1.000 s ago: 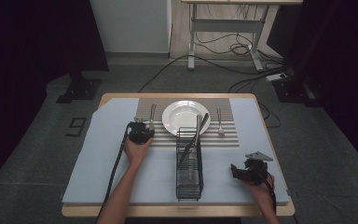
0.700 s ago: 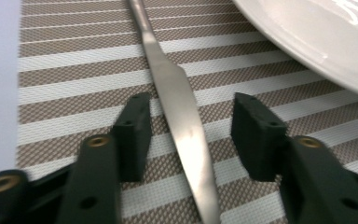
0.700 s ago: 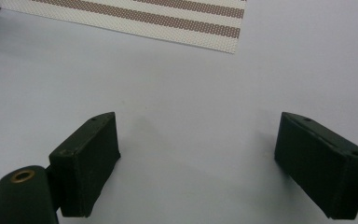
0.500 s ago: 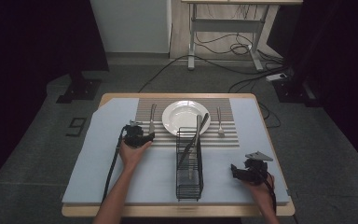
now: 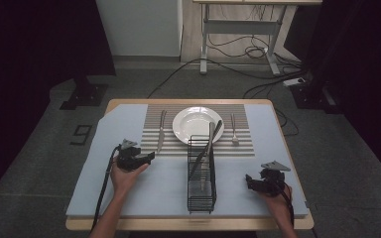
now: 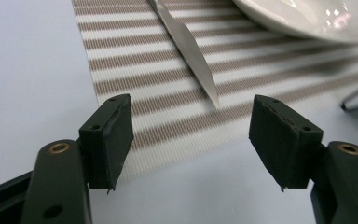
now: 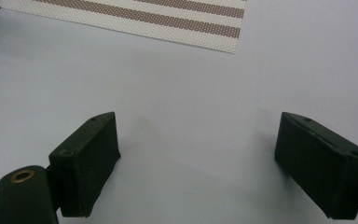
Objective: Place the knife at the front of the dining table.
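A white plate (image 5: 197, 124) lies on a striped placemat (image 5: 178, 146), with a knife (image 5: 160, 132) to its left and a fork (image 5: 233, 130) to its right. A black wire rack (image 5: 202, 173) stands in front of the plate and holds dark utensils (image 5: 210, 144). My left gripper (image 5: 146, 157) is open, just short of the placemat's near left corner, and the knife's tip (image 6: 205, 79) lies beyond its jaws. My right gripper (image 5: 250, 181) is open over bare blue mat (image 7: 186, 93) near the table's front right, with nothing between its jaws.
A pale blue mat (image 5: 104, 183) covers the wooden table (image 5: 287, 225). The plate's rim (image 6: 307, 23) shows at the top right of the left gripper view. Past the table stand a desk frame (image 5: 238, 34) and floor cables (image 5: 258, 84).
My left gripper has drawn back toward the front edge and off the knife's handle area. The right gripper has stayed put.
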Demonstrator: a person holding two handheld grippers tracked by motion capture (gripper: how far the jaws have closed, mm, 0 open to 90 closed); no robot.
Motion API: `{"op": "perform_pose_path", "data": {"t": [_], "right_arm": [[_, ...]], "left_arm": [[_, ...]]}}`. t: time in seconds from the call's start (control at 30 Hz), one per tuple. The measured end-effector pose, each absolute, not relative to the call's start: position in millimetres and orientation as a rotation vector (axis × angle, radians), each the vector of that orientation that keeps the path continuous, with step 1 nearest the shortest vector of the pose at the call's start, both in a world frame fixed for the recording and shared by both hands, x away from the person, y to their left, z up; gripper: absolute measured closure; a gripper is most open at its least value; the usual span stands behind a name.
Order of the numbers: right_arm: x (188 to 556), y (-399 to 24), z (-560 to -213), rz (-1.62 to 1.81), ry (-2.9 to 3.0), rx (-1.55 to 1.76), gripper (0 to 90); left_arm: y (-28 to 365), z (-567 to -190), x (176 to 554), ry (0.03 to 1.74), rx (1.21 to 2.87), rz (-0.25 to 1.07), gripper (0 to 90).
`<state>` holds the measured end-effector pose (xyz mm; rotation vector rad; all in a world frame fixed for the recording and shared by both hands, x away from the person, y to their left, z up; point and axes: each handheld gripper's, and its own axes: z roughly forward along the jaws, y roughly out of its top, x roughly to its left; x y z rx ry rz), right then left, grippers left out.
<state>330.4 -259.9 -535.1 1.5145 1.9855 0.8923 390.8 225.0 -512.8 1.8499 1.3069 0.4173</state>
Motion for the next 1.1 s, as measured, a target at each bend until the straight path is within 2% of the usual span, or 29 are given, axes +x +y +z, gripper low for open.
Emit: {"op": "perform_pose_path", "data": {"t": [0.5, 1.1], "right_arm": [[330, -260, -535, 0.892, 1.985, 1.515, 13.2], [330, -260, -535, 0.892, 1.985, 1.515, 13.2]], "left_arm": [[241, -518, 340, 1.258, 1.906, 0.408, 30.4], [243, -524, 333, 1.264, 1.921, 0.403, 30.6]]}}
